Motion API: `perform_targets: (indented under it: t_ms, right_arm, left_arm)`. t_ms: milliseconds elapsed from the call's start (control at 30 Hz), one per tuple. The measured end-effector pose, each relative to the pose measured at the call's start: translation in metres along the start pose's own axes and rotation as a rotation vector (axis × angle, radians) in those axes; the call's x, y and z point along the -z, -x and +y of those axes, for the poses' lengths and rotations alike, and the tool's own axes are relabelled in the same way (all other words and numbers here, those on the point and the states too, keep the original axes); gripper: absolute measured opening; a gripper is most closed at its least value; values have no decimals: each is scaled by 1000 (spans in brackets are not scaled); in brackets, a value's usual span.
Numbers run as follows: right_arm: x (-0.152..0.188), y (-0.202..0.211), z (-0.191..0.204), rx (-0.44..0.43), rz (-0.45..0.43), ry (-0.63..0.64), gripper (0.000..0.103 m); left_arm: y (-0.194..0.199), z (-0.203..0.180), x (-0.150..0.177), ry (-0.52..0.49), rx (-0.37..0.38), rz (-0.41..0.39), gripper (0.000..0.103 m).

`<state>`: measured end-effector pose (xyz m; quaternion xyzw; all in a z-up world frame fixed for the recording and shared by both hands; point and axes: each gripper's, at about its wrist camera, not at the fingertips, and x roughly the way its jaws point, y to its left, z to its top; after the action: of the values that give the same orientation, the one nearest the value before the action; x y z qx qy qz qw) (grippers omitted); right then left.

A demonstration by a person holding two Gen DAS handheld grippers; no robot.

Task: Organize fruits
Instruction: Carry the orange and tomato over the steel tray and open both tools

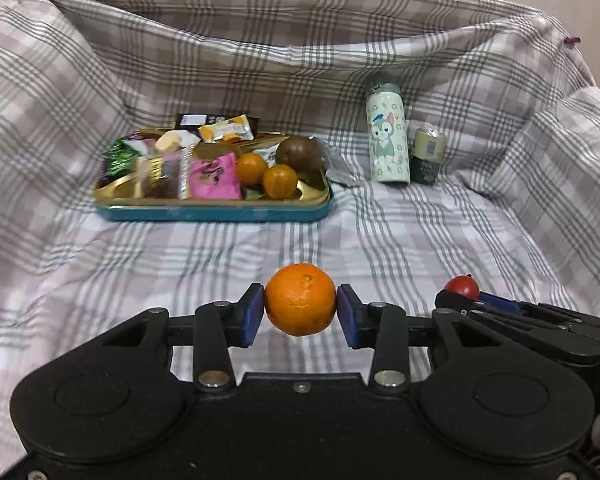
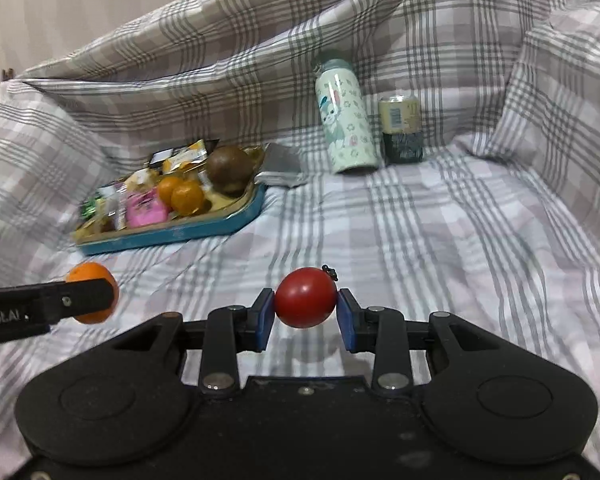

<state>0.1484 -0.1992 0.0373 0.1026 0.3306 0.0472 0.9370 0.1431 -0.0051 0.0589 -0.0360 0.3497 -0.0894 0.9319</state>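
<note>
My left gripper (image 1: 300,311) is shut on an orange mandarin (image 1: 300,304), held above the checked cloth. My right gripper (image 2: 306,309) is shut on a red tomato (image 2: 306,297) with a dark stem. Each gripper shows in the other's view: the tomato (image 1: 463,287) at the right of the left wrist view, the mandarin (image 2: 90,280) at the left of the right wrist view. Ahead lies a blue-rimmed gold tray (image 1: 216,213) holding two small oranges (image 1: 279,181), a brown round fruit (image 1: 299,156) and snack packets (image 1: 214,178).
A pale cartoon-printed bottle (image 1: 388,136) stands to the right of the tray, with a small can (image 1: 429,155) beside it. A silver wrapper (image 2: 282,166) lies behind the tray's right end. The checked cloth (image 1: 420,240) rises in folds at the back and sides.
</note>
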Motion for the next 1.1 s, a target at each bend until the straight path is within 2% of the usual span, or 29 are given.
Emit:
perform_targets:
  t_ms: [200, 433, 700, 933, 1100]
  right_arm:
    - [33, 61, 14, -24, -12, 77, 35]
    - [68, 108, 26, -24, -18, 146, 35]
    - [85, 105, 34, -28, 45, 153, 35]
    - [87, 89, 39, -32, 91, 173, 36]
    - [90, 85, 40, -38, 117, 176, 37]
  left_arm:
    - [39, -1, 27, 19, -17, 51, 48]
    - [54, -8, 66, 31, -39, 132, 48]
    - [50, -13, 88, 17, -76, 156, 48]
    - [43, -7, 93, 55, -66, 184, 49]
    - [48, -9, 93, 46, -59, 155, 48]
